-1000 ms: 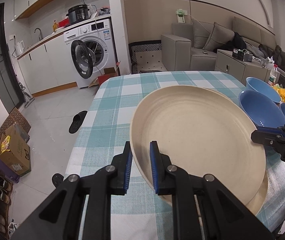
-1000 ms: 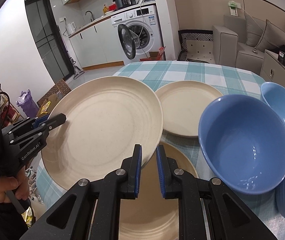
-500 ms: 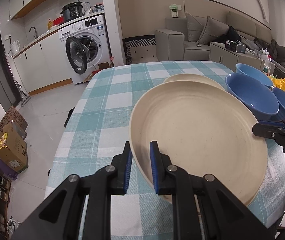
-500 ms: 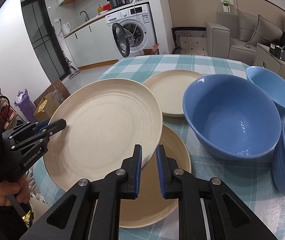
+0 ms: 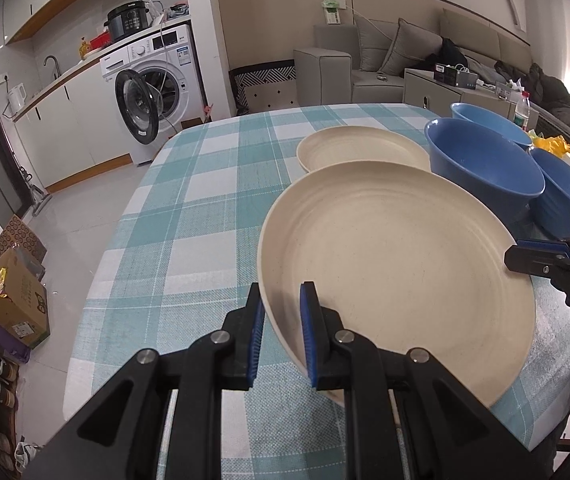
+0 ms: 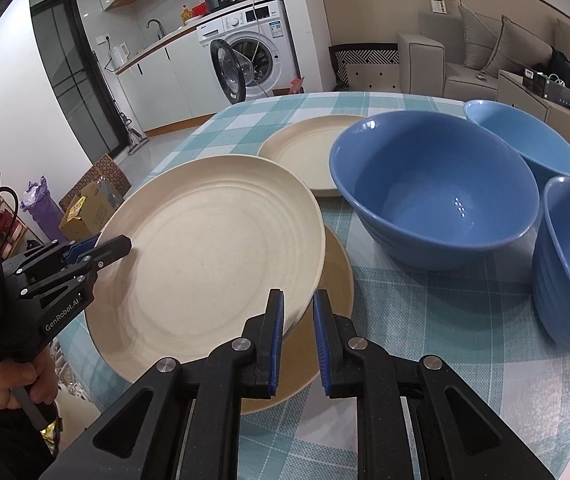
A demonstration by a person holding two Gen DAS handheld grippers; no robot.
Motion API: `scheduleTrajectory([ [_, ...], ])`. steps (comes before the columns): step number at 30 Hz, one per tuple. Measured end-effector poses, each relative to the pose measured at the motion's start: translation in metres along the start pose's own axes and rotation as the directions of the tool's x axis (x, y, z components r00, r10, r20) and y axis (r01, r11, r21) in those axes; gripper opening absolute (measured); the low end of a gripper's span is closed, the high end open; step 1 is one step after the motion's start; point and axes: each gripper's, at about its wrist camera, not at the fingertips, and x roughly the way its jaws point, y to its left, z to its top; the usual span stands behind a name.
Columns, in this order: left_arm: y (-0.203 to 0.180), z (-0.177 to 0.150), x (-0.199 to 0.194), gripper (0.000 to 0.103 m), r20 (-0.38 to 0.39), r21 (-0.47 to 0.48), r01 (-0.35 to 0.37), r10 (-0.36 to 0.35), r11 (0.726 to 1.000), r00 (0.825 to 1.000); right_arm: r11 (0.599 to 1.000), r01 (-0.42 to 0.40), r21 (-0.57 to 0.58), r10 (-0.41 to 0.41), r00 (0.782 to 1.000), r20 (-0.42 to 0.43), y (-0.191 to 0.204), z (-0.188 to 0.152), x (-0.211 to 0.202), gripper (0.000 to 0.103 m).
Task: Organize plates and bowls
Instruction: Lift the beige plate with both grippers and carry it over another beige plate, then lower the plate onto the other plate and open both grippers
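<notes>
Even indoor light, sharp centres; fisheye bending and dark vignette at the edges.

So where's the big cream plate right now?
The big cream plate hangs between the left gripper and right gripper, above a tan plate.

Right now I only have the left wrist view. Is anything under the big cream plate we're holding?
Observer: Yes. The right wrist view shows a tan plate on the tablecloth, partly beneath the big cream plate.
Operator: Lined up?
Observer: No. The tan plate sticks out on the side toward the large blue bowl.
Operator: Right gripper grip?
Observer: The right gripper is shut on the big cream plate's rim nearest its camera. The left gripper clamps the rim at the left of that view.
</notes>
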Motion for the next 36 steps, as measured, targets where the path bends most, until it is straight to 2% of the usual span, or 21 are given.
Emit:
scheduleTrajectory([
  [23, -0.018, -0.011, 0.02, 0.016, -0.041, 0.041, 0.017, -0.016, 0.999, 0.999, 0.998, 0.058, 0.012, -0.058, 0.998, -0.034, -0.011, -0.013, 0.009, 0.015],
  [36, -0.02, -0.015, 0.028, 0.018, -0.051, 0.07, -0.008, 0.012, 0.998, 0.999, 0.996, 0.087, -0.004, -0.087, 0.995, -0.049, -0.003, -0.015, 0.021, 0.015],
])
